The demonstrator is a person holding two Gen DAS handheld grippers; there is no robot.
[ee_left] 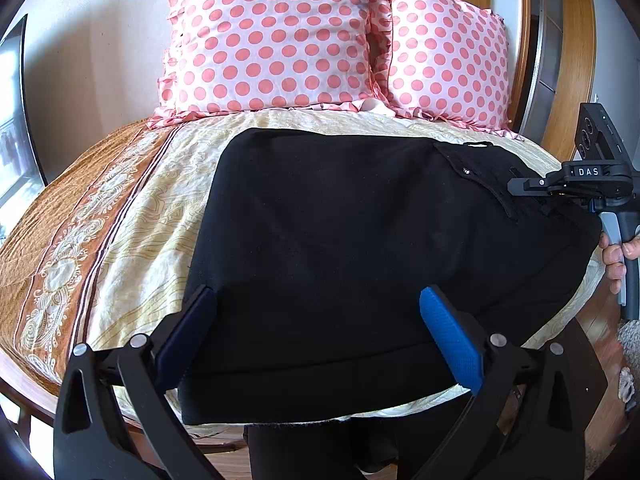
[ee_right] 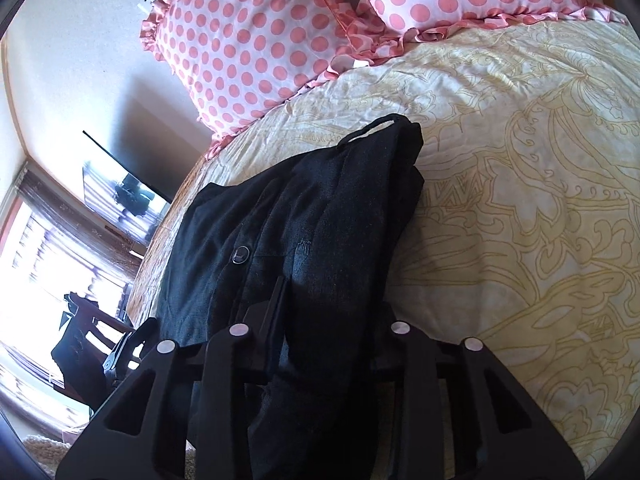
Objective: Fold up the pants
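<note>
A: The pants lie folded on the bed, soft and limp. They'll likely sag unless taken by the thick waistband.

B: The right tool is clamped on that end; the left tool hangs spread wide over the near fold.

A: There's room toward the pillows. The near hem overhangs the bed's edge.

Black pants on bedspread between open left gripper fingers.

Bed: wooden frame, spread with a cream patterned bedsheet bordered in brown. On the bedsheet: folded black pants at centre; beyond the pants, two pink polka-dot pillows, side by side, touching.
</note>
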